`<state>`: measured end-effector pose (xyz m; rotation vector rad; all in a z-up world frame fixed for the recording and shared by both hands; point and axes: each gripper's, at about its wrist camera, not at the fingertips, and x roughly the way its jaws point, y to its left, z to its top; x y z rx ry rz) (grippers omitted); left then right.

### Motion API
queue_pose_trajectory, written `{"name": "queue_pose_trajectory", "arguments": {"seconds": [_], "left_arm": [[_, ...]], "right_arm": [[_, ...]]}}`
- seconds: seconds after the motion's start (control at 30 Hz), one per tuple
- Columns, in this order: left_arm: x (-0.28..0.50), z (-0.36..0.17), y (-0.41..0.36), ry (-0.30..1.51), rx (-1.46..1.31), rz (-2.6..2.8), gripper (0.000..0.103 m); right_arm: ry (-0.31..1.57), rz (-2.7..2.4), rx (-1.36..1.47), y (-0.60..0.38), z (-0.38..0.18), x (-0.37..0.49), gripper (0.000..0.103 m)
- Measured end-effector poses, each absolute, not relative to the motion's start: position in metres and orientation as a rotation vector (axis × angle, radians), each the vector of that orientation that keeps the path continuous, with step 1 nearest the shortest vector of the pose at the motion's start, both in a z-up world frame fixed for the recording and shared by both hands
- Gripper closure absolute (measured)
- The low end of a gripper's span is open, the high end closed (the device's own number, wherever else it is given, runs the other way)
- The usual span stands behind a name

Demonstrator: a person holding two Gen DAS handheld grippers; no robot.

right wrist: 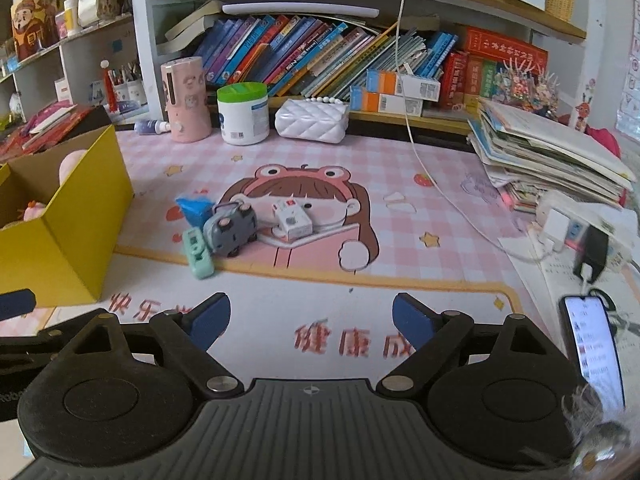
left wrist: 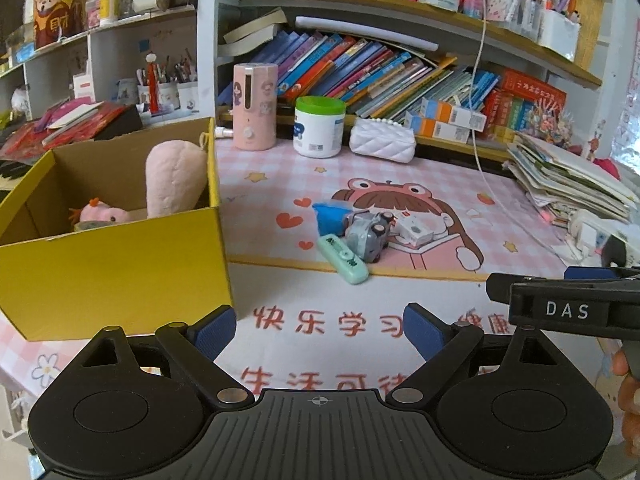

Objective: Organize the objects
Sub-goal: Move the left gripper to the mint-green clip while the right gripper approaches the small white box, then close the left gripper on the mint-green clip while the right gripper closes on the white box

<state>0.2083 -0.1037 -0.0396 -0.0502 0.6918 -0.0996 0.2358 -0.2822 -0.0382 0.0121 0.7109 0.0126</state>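
With both the left gripper (left wrist: 320, 330) and right gripper (right wrist: 312, 320) spread and empty, the mint-green oblong plastic case (right wrist: 197, 254) lies upper left of the right jaws, long axis running away.

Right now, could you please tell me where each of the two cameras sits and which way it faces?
Left wrist view: sits on the left claw, angled down across the pink cartoon desk mat toward the bookshelf; its open blue pads, the right claw's black body and fingers of a hand show.
Right wrist view: sits on the right claw, facing likewise; its open pads and part of the left claw show.
Shared: the yellow cardboard box, grey toy car, mint green case and green-lidded white tub.
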Motion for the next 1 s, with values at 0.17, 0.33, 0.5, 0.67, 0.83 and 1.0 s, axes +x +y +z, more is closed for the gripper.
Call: {"name": "queue_pose_trajectory", "arguments": {"seconds": [0.17, 0.33, 0.5, 0.67, 0.83, 1.0], "left_arm": [[0.228, -0.047, -0.121, 0.714, -0.053, -0.071, 0.016], [0.250, -0.056, -0.139, 0.723, -0.040, -0.049, 0.017], [0.276, -0.069, -0.152, 0.752, -0.039, -0.026, 0.020], [0.301, -0.084, -0.161, 0.775, -0.050, -0.004, 0.021], [0.324, -0.100, -0.165, 0.812, -0.059, 0.029, 0.028], [0.338, -0.106, -0.167, 0.809, -0.044, 0.055, 0.046]], "right_arm": [[0.717, 0.065, 0.012, -0.295, -0.044, 0.259, 0.015], [0.712, 0.109, -0.003, -0.307, -0.050, 0.287, 0.018], [0.724, 0.134, 0.002, -0.320, -0.058, 0.322, 0.019], [0.749, 0.169, -0.001, -0.324, -0.068, 0.352, 0.019], [0.777, 0.217, -0.015, -0.321, -0.078, 0.377, 0.019], [0.798, 0.255, -0.028, -0.316, -0.086, 0.394, 0.019]]}}
